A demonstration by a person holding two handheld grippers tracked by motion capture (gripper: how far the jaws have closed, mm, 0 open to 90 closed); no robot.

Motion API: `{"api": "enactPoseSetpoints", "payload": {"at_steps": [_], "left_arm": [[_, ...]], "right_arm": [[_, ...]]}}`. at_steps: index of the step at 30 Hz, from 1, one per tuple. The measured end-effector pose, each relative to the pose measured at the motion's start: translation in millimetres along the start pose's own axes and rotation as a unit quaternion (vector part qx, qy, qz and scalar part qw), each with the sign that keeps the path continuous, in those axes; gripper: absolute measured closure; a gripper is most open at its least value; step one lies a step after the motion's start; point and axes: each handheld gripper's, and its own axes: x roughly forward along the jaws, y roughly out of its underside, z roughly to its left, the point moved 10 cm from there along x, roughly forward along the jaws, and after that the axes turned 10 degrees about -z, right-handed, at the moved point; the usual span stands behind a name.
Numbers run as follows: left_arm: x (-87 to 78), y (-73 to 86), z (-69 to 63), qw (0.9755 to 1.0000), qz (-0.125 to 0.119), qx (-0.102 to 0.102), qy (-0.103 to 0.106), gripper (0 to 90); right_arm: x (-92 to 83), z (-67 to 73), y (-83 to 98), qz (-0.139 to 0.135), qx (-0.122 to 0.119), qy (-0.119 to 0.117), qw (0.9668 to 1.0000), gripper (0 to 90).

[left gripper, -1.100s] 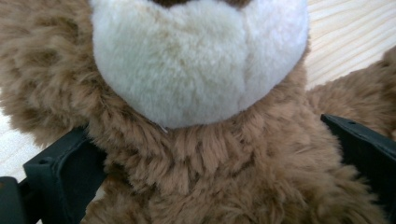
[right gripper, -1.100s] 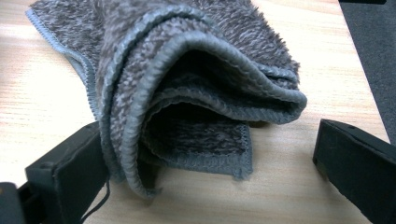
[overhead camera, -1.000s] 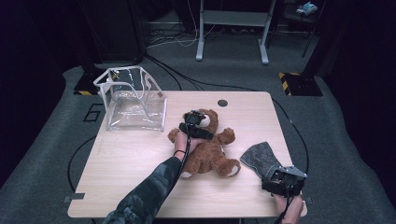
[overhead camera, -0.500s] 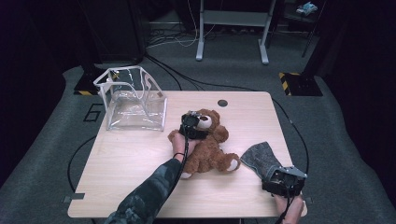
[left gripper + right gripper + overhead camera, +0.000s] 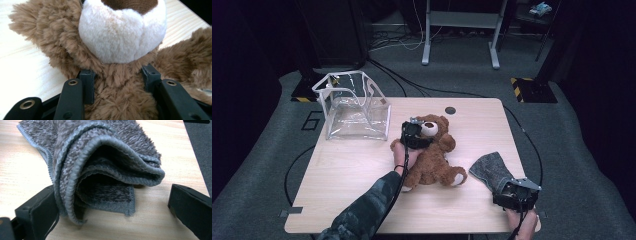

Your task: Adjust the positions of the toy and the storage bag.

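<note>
Landmark: the light wooden table [image 5: 362, 165].

The fluffy brown plush teddy bear [image 5: 432, 155] lay on its back near the table's middle. The left gripper [image 5: 414, 136] sat over the bear's neck, below the white muzzle. The left gripper view showed what the high view could not: both black pads [image 5: 87, 86] pressed into the fur at either side of the neck, so the jaws, just closing, were clamped on the bear.

The folded grey terry cloth [image 5: 492, 170] lay near the table's right front corner. The right gripper [image 5: 514, 192] rested at that edge, just behind the cloth. The right gripper view showed its jaws wide apart, one pad touching the cloth's [image 5: 100, 170] folded edge, the other well clear.

The clear plastic box [image 5: 354, 107] stood at the table's far left corner, seen from the high view.
</note>
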Motion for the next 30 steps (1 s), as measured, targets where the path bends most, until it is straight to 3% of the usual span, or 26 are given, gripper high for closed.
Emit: {"api": "enactPoseSetpoints", "payload": {"at_steps": [8,11,19,30], "left_arm": [[-16.3,-16.0,-11.0,0.9989,-0.039,0.022,0.012,57.8],[-27.7,-23.3,-13.1,0.9969,-0.063,0.046,0.014,58.8],[-43.4,-33.3,-14.9,0.9931,-0.1,0.059,0.019,59.4],[-64.8,-43.6,-12.7,0.9888,-0.126,0.073,0.029,60.0]], "right_arm": [[0.0,0.0,0.0,0.0,0.0,0.0,1.0,0.0],[0.0,0.0,0.0,0.0,0.0,0.0,1.0,0.0],[0.1,0.0,-0.2,-0.001,0.001,0.001,1.0,0.0],[0.4,0.0,-0.4,-0.001,0.0,0.0,1.0,0.0]]}}
